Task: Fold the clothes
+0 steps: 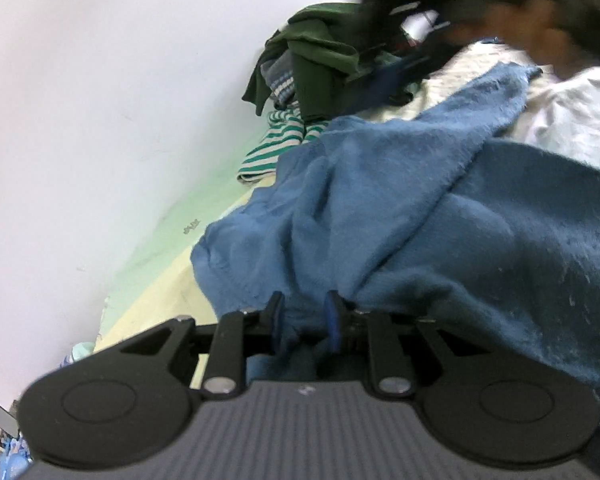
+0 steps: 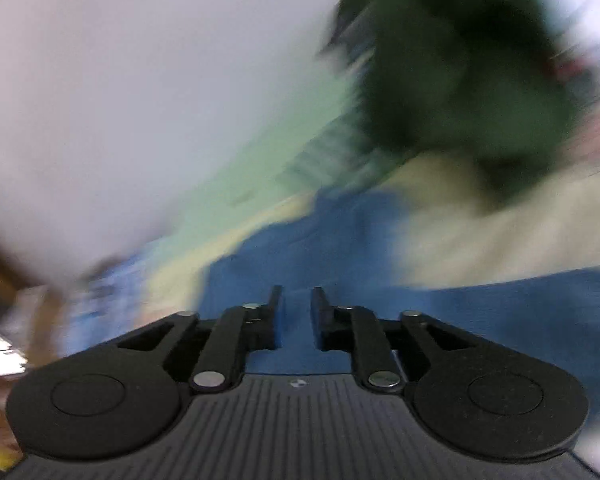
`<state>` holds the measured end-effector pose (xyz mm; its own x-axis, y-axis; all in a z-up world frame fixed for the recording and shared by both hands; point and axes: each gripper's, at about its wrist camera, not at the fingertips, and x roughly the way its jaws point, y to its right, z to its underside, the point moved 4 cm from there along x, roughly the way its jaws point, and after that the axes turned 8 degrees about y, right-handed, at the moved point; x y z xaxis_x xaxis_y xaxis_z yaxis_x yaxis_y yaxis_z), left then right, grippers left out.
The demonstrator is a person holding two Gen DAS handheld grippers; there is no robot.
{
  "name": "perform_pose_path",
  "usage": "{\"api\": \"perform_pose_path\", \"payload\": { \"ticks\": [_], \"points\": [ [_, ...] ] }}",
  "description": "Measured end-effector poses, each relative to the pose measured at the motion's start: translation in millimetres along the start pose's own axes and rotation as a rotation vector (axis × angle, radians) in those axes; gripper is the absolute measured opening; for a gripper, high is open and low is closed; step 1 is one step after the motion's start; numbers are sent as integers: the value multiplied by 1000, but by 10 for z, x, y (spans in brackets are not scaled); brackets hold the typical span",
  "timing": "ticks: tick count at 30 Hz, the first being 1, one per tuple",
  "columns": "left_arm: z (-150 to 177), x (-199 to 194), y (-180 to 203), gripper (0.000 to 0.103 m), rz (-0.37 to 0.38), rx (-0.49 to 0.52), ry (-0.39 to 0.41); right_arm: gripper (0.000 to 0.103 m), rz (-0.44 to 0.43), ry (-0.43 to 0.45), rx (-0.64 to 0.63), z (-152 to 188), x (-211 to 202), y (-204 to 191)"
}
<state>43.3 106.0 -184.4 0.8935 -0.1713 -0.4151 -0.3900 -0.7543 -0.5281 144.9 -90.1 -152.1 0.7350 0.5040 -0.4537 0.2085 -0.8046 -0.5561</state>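
Clothes aren't folded yet: blue towel lies crumpled on the bed, heap waits at the far wall. Left tongs narrowly pinch its near edge; right tongs narrow, apparently empty

Home bedroom: clothes pile on bedsheet against white wall.

Left gripper has its jaws partly apart with blue cloth bunched between them. Right gripper is blurry, jaws narrowly parted, nothing visibly pinched.
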Motion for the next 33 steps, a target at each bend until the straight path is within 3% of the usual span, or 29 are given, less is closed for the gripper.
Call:
{"api": "perform_pose_path", "payload": {
  "ticks": [2,4,5,9,13,17,18,19,20,22,27,30,33],
  "points": [
    [-17,26,-65,40,3,7,10,49,196,121,-34,23,-440,248],
    [-22,44,-95,47,3,29,17,50,374,162,-22,73,-749,539],
    [-36,10,-98,47,4,31,14,50,421,164,-9,97,-850,676],
    [-99,-22,-107,48,2,18,-9,50,508,179,42,117,-943,986],
    [-126,13,-108,51,-13,-15,-51,50,427,158,70,118,-770,1081],
    [-150,19,-68,51,-33,-14,-75,47,390,140,-42,121,-633,926],
    [-154,17,-58,51,-38,-16,-82,40,388,126,-87,130,-601,878],
    [-159,20,-55,51,-42,-19,-87,19,386,113,-131,139,-569,830],
    [-164,22,-51,50,-46,-22,-92,16,375,104,-169,153,-568,793],
    [-174,22,-50,50,-51,-26,-102,14,350,98,-177,122,-587,798],
    [-246,-27,-112,58,-55,-65,-109,12,272,197,-76,-173,-1011,920],
    [-282,-61,-141,64,-57,-87,-101,12,258,236,-60,-250,-1233,928],
    [-290,-71,-103,64,-61,-63,-102,12,252,267,-38,-249,-1388,936]
  ]
}}
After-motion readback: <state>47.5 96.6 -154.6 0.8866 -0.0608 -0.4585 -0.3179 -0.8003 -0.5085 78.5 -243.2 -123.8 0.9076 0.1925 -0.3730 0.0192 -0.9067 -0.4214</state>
